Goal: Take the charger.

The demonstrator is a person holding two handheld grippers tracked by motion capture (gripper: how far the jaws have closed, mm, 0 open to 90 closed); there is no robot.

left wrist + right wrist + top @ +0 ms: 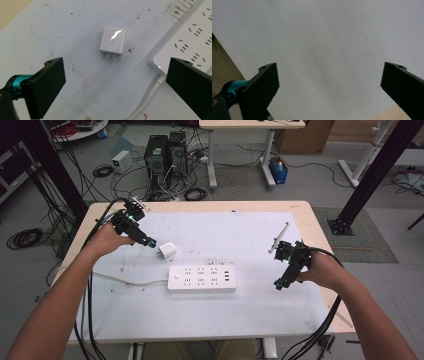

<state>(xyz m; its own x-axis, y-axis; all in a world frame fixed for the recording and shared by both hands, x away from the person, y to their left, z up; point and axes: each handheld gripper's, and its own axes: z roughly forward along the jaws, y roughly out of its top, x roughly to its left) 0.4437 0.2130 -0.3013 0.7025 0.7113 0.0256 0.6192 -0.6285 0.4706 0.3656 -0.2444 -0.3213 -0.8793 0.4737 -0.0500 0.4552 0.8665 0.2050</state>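
Note:
A small white plug adapter (167,251) lies on the white mat, its metal prongs pointing toward my left gripper (150,243). In the left gripper view the adapter (112,40) sits a little beyond the wide-open jaws, untouched. A white power strip (202,278) with several sockets lies mid-table; its corner (190,40) and cord (147,96) show at the right of the left gripper view. My right gripper (279,284) hovers open over bare mat at the right side, with nothing between its fingers (263,85).
The power strip's cord (130,281) runs left across the mat (250,235) to the table edge. Wooden table border (320,235) surrounds the mat. Beyond the table stand computer towers (166,155), tangled cables and black frame posts.

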